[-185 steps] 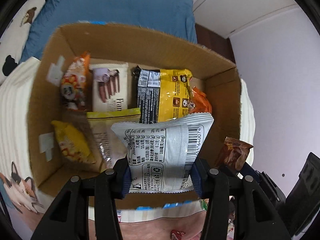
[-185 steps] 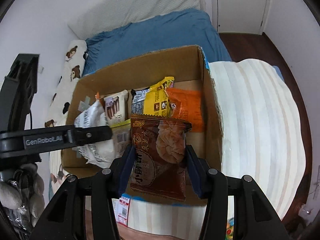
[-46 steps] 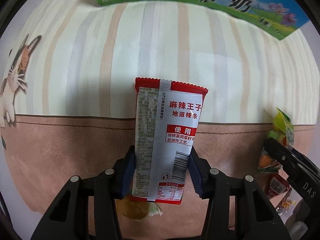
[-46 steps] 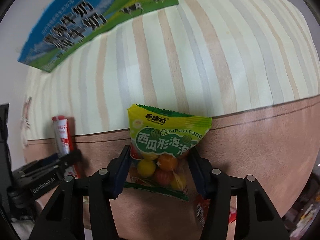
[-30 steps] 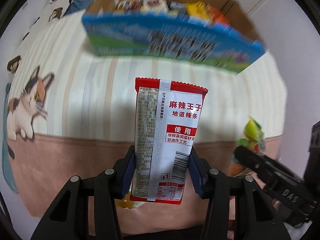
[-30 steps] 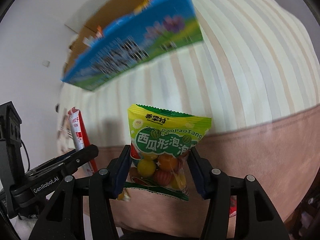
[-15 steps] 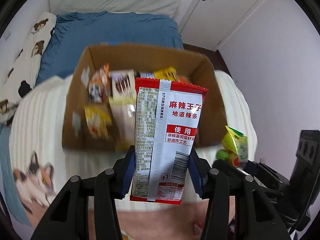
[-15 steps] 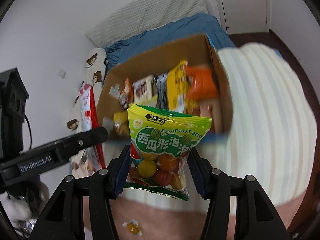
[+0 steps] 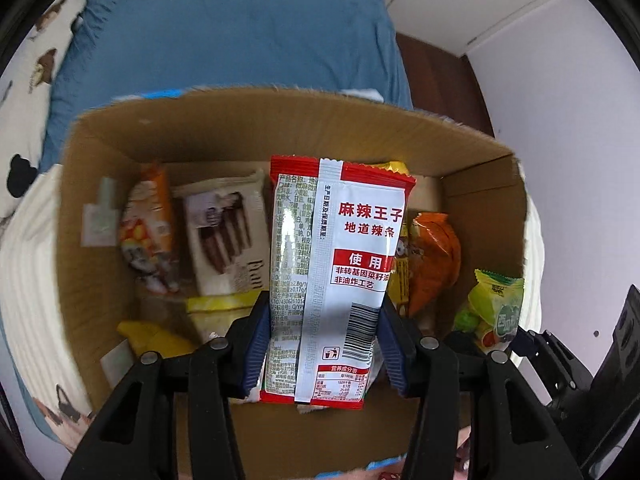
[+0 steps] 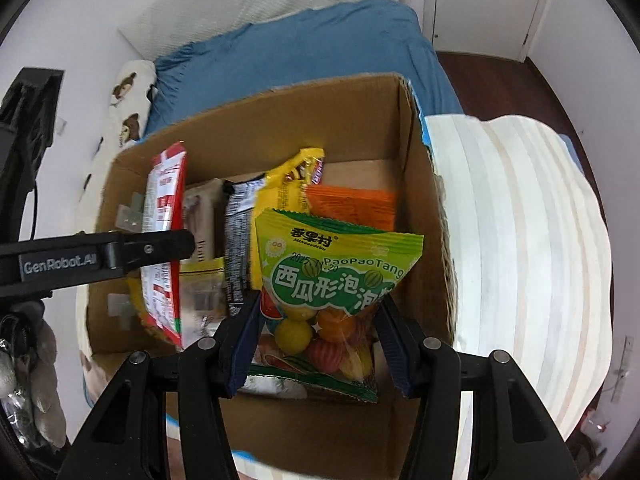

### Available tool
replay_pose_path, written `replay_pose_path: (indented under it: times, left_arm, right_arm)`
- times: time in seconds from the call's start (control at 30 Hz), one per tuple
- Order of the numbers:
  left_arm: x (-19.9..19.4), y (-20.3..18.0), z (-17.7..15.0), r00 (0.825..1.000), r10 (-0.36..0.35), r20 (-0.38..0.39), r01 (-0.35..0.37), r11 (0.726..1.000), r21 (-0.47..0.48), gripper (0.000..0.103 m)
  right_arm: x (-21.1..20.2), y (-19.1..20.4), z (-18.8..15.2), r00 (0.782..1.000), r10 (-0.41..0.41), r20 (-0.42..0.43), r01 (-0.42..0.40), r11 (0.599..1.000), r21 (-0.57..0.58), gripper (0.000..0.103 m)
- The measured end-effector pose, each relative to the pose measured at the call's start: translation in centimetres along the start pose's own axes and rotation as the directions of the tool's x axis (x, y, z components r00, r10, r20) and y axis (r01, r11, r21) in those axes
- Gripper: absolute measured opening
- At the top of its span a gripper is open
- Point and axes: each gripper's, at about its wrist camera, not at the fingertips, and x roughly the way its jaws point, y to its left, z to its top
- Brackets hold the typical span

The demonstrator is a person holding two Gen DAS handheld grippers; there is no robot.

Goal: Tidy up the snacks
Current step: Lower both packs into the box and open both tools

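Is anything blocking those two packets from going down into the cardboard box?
No lid or flap shows over the cardboard box. The red packet and the green candy bag hang above it, each clamped in a gripper. Only snacks already inside lie beneath, like the orange bag.

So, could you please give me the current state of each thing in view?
left gripper: shut on the red spicy-strip packet
red spicy-strip packet: held upright above the box
right gripper: shut on the green bubble-gum bag
green bubble-gum bag: held upright above the box
cardboard box: open, packets standing inside
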Motion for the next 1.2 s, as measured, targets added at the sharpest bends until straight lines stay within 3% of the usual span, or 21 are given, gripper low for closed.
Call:
replay_pose_path:
  times: [0.07,0.13,0.17,0.2,0.23,0.3,0.4,0.5,0.77,0.93,1.07,1.2]
  left_arm:
    - [1.5,0.2,0.9,0.999,0.002,-0.038,-0.002,1.0,-0.012,0.051]
    - [2.6,0.7,1.5,0.998,-0.011,-0.054,0.008,0.999,-0.051,0.053]
    - [2.7,0.8,1.5,0.999,-0.016,-0.049,0.013,0.998,-0.056,0.053]
    - [2.9,1.0,1.7,0.999,-0.008,-0.038,0.006,0.999,-0.054,0.059]
    - [2.8,1.0,1.7,1.0,-0.007,-0.03,0.005,0.999,-0.053,0.071]
    - [2.4,0.9,1.6,1.0,0.011,-0.008,-0.011,0.999,-0.043,0.083]
    - [1.5,0.6,1.3,0.998,0.066,0.009,-0.065,0.998,-0.022,0.09]
    - [0.6,0.6,0.6,0.994,0.098,0.038,-0.098,0.995,0.002,0.091]
    - [-1.4,0.6,-3.0,0.994,0.067,0.083,-0.068,0.998,0.004,0.091]
    - [-3.6,0.4,-4.8,0.974,0.126,0.189,-0.132,0.991,0.016,0.091]
    - [-5.5,0.7,-6.8,0.96,0.131,0.247,-0.138,0.99,0.011,0.091]
    - [-7.4,0.4,-9.5,0.934,0.146,0.326,-0.164,0.986,0.029,0.091]
  right_arm:
    - [1.0,-0.3,0.4,0.999,0.002,-0.036,-0.001,1.0,0.027,0.062]
    - [1.8,-0.7,0.9,0.999,0.0,-0.048,0.002,0.999,0.044,0.081]
    - [1.8,-1.0,0.8,0.999,0.009,-0.044,-0.007,0.999,0.052,0.083]
    - [2.0,-1.2,0.7,0.999,0.017,-0.05,-0.014,0.998,0.055,0.086]
    - [2.0,-1.2,0.6,0.998,0.018,-0.055,-0.015,0.998,0.056,0.087]
    - [2.1,-1.1,0.6,0.998,0.012,-0.058,-0.009,0.999,0.05,0.09]
    - [2.3,-1.0,0.3,0.998,0.007,-0.067,-0.004,0.999,0.044,0.093]
    - [1.9,-0.8,-0.5,0.998,-0.001,-0.066,0.004,0.999,0.047,0.094]
    - [1.2,0.6,-0.8,0.999,-0.022,-0.046,0.024,0.999,0.031,0.099]
    - [-0.4,1.1,-2.1,1.0,-0.03,-0.005,0.03,0.999,0.011,0.099]
    - [-2.1,1.3,-3.6,0.999,-0.028,0.038,0.028,1.0,0.01,0.099]
    - [-3.9,1.8,-5.3,0.996,-0.024,0.085,0.024,1.0,0.0,0.099]
